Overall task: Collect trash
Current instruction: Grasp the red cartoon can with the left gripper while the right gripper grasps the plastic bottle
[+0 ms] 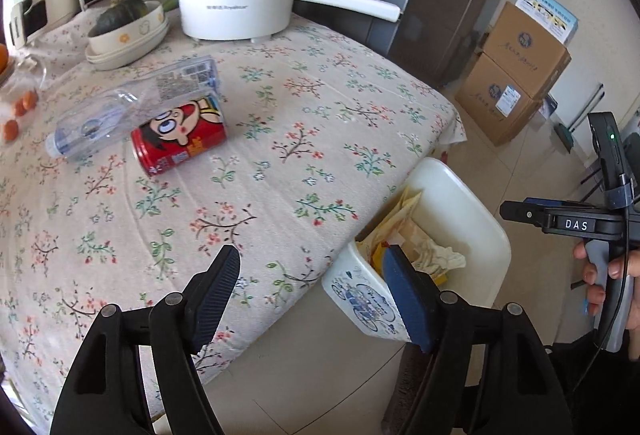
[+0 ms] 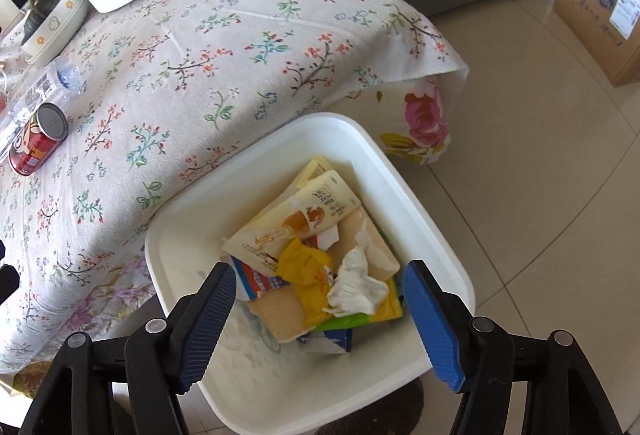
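On the table, far left, a clear bottle lies touching a red can, both on their sides. The left tongs hang wide and empty over the table edge, between that trash and the bin. The right tongs are wide and empty too, above the bin, where wrappers and a crumpled tissue lie. Next, I judge, the left tongs should take the can across its round body, squarely, since it may roll; the bottle is light and may slide.
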Demonstrator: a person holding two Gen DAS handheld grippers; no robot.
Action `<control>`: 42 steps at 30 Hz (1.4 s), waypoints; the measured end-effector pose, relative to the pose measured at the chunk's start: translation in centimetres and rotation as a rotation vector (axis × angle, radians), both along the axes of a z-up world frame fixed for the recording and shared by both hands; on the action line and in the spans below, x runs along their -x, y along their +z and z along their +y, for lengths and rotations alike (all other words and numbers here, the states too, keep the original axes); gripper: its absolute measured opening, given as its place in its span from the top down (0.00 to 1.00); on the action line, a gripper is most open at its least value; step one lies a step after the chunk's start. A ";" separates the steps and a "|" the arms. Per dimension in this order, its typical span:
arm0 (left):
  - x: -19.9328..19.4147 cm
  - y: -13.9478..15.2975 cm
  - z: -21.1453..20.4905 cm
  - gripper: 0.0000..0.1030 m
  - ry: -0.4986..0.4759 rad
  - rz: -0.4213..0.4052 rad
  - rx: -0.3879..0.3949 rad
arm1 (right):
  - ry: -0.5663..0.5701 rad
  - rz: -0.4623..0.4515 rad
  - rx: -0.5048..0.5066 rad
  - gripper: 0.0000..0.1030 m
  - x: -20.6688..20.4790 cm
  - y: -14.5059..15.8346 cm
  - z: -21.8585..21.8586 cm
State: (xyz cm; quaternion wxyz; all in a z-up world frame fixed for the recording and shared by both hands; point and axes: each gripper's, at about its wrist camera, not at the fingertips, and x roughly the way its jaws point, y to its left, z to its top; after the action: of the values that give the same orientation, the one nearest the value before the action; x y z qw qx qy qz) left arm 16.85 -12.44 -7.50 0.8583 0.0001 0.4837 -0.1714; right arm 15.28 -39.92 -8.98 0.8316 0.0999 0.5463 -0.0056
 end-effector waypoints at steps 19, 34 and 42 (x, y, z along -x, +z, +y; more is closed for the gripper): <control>-6.8 -2.3 3.3 0.00 0.413 -0.085 -0.004 | 0.137 0.000 0.084 0.18 -6.2 -1.0 6.5; -12.6 -5.5 3.5 0.02 0.572 -0.139 -0.039 | 0.102 0.045 0.034 0.18 -7.1 -2.3 4.6; -12.3 -5.1 4.3 0.13 0.504 -0.112 -0.038 | 0.061 0.051 0.029 0.18 -7.3 -2.3 3.7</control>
State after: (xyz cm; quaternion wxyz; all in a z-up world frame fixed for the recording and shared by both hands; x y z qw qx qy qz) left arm 29.19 -8.10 -12.61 0.8993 -0.0947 0.4231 0.0573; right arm 22.58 -36.22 -11.28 0.8185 0.0710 0.5700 0.0092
